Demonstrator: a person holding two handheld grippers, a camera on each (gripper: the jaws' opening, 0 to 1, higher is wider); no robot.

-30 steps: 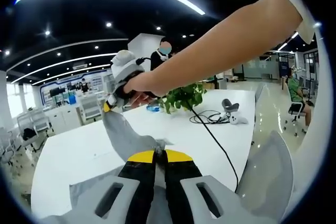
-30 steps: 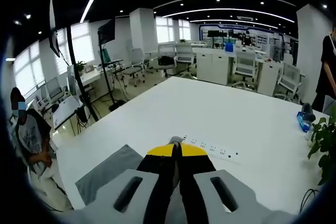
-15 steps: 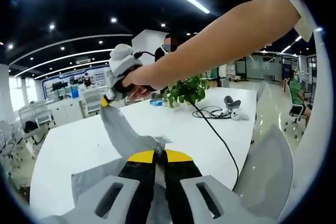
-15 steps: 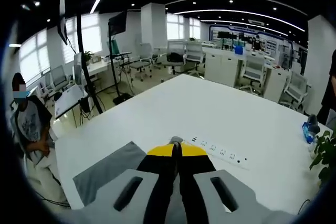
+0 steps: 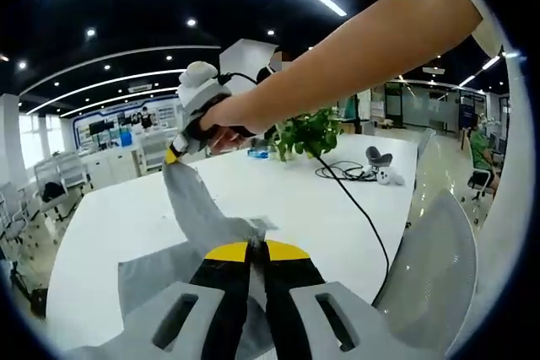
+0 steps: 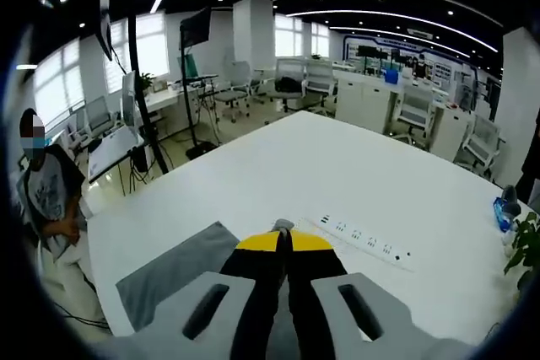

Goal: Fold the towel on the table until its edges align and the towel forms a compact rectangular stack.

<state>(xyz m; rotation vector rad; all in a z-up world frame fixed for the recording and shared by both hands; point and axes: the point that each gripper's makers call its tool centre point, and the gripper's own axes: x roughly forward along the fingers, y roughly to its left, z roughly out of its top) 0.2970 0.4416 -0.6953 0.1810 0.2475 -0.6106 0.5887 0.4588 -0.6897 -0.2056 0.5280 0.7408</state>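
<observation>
A grey towel (image 5: 194,212) is held up off the white table (image 5: 110,225), stretched between both grippers. My left gripper (image 5: 251,246) is shut on one corner of it, a small tuft of cloth showing past the yellow tips. In the left gripper view the right gripper (image 5: 177,156) is up at left, held by a person's hand, pinching the other corner. In the right gripper view my right gripper (image 6: 283,233) is shut on the towel (image 6: 173,271), which hangs down to the lower left over the table (image 6: 278,166).
A white power strip (image 6: 363,244) lies on the table ahead of the right gripper. A potted plant (image 5: 308,134), a black cable (image 5: 354,212), white controllers (image 5: 380,170) and a blue bottle (image 6: 504,208) sit on the table. A seated person (image 6: 51,200) is beyond the table edge.
Both grippers stay shut on the towel. The views have shifted slightly; the right gripper looks a little lower and closer in the left gripper view, and more towel shows under it.
</observation>
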